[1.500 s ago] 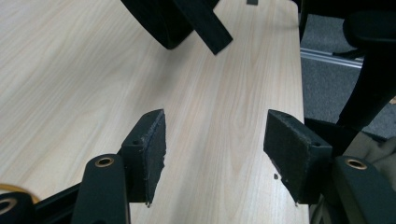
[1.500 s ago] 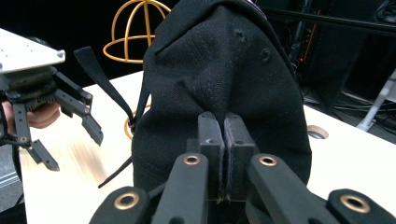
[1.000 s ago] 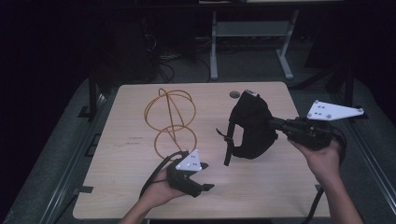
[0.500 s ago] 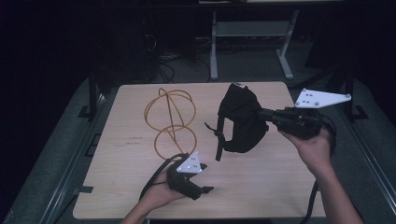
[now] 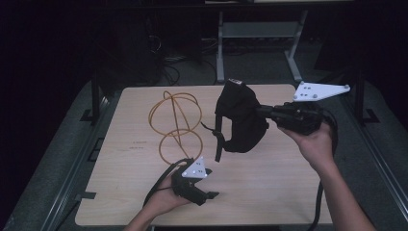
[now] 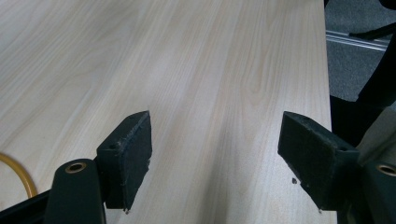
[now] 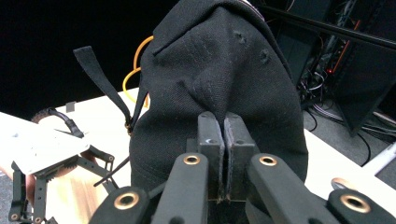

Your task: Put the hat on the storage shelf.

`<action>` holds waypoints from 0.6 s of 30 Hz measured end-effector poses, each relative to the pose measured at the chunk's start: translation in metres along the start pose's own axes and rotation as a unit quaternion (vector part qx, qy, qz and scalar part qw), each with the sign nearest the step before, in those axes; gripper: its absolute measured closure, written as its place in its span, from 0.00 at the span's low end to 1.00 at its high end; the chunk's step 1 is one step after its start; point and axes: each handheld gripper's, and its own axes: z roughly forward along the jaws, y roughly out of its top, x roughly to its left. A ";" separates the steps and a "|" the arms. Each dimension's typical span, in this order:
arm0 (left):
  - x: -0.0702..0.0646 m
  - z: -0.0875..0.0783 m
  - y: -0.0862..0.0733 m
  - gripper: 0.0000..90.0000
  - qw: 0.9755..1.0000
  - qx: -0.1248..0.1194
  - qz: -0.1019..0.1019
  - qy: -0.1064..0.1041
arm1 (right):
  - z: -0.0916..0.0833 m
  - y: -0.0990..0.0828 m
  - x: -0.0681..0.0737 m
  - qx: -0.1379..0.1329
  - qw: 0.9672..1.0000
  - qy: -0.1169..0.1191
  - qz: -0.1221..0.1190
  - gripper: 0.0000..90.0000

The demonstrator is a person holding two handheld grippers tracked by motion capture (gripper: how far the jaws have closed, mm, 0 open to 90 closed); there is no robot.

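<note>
A black cap (image 5: 239, 120) hangs in the air above the middle right of the table, its strap (image 5: 217, 142) dangling. My right gripper (image 5: 263, 111) is shut on a pinch of the cap's fabric; in the right gripper view the jaws press together on the cap (image 7: 219, 79). My left gripper (image 5: 211, 194) rests low near the table's front edge, open. In the left gripper view its pads (image 6: 130, 158) stand wide apart over bare wood with nothing between them.
A yellow cable (image 5: 175, 122) lies in loops on the left middle of the wooden table (image 5: 269, 192); a bit of the cable (image 6: 18, 175) shows in the left gripper view. Metal frame legs (image 5: 221, 43) and dark equipment stand beyond the far edge.
My right gripper has lifted the cap higher and carried it toward the far side. The left gripper has stayed in place.
</note>
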 end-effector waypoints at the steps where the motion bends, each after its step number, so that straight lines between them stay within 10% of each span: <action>1: -0.001 0.000 0.000 0.28 1.000 -0.003 -0.002 0.001 | 0.001 0.002 0.001 0.000 1.000 0.001 0.000 0.97; 18: -0.002 0.002 -0.002 0.27 1.000 -0.004 0.000 0.000 | 0.027 0.040 0.008 0.012 0.999 0.020 -0.029 0.97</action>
